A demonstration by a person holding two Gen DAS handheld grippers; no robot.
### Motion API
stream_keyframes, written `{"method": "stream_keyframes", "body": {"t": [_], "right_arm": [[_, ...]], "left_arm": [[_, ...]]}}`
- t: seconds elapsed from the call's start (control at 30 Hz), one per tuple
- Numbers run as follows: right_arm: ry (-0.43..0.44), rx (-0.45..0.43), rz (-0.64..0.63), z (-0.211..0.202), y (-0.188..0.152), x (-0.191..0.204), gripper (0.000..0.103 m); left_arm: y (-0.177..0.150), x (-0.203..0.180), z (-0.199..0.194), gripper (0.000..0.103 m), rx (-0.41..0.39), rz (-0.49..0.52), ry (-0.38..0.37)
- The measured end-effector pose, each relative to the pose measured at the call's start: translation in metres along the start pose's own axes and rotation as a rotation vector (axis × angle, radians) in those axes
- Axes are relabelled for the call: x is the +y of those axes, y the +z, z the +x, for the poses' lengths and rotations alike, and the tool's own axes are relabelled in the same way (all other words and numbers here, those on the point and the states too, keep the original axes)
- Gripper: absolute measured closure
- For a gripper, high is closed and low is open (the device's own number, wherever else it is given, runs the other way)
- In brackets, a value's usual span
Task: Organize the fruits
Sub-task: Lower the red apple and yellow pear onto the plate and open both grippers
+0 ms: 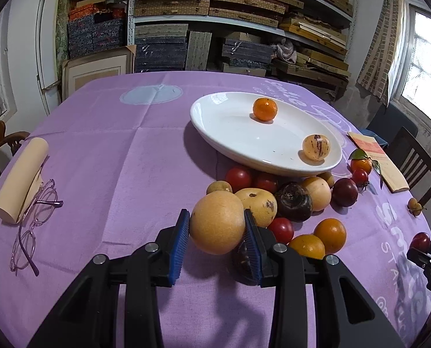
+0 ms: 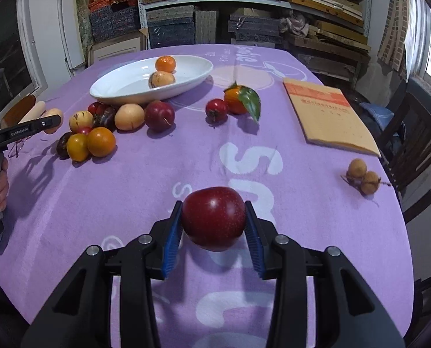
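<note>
Left gripper (image 1: 217, 226) pinches a tan pear (image 1: 217, 221) by the fruit pile; right gripper (image 2: 214, 220) pinches a red apple (image 2: 213, 217), both above purple tablecloth (image 2: 163, 179). White plate (image 1: 215, 116) w/ orange (image 1: 264, 109); shelves (image 1: 244, 8) behind.

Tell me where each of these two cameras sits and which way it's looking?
Left wrist: rides the left gripper, looking forward and down past its fingers clamping a tan round fruit.
Right wrist: rides the right gripper, which clamps a red apple; a hand shows.
Shared: white plate, purple tablecloth.
</note>
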State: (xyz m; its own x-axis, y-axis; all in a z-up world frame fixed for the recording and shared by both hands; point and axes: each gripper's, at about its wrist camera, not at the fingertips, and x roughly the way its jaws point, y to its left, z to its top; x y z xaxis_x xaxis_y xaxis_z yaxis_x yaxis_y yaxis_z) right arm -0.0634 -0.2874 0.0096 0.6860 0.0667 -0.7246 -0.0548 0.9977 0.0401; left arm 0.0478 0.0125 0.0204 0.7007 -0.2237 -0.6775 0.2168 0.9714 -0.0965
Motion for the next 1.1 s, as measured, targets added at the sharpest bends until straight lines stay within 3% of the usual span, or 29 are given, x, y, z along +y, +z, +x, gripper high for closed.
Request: {"method": "stream_keyframes", "body": {"t": [0.3, 0.6, 1.0, 1.1], "right_arm": [[0.092, -0.113, -0.058, 0.021, 0.103, 0.044, 0.063], [0.116, -0.085, -0.008, 0.096, 0.181, 0.053, 0.063], [0.113, 0.011, -0.009, 0.171, 0.212, 0.057, 0.062], [0.106, -0.005, -0.019, 0.171, 0.211, 0.059, 0.055]], "left_arm": [[0.044, -0.018, 0.01, 0.066, -0.038, 0.006, 0.014], [0.082, -0.034, 0.05, 0.066, -0.017, -0.007, 0.017], [0.104, -0.035, 0.108, 0.064, 0.054, -0.015, 0.048], [0.105, -0.036, 0.109, 0.063, 0.051, 0.0, 0.049]]}}
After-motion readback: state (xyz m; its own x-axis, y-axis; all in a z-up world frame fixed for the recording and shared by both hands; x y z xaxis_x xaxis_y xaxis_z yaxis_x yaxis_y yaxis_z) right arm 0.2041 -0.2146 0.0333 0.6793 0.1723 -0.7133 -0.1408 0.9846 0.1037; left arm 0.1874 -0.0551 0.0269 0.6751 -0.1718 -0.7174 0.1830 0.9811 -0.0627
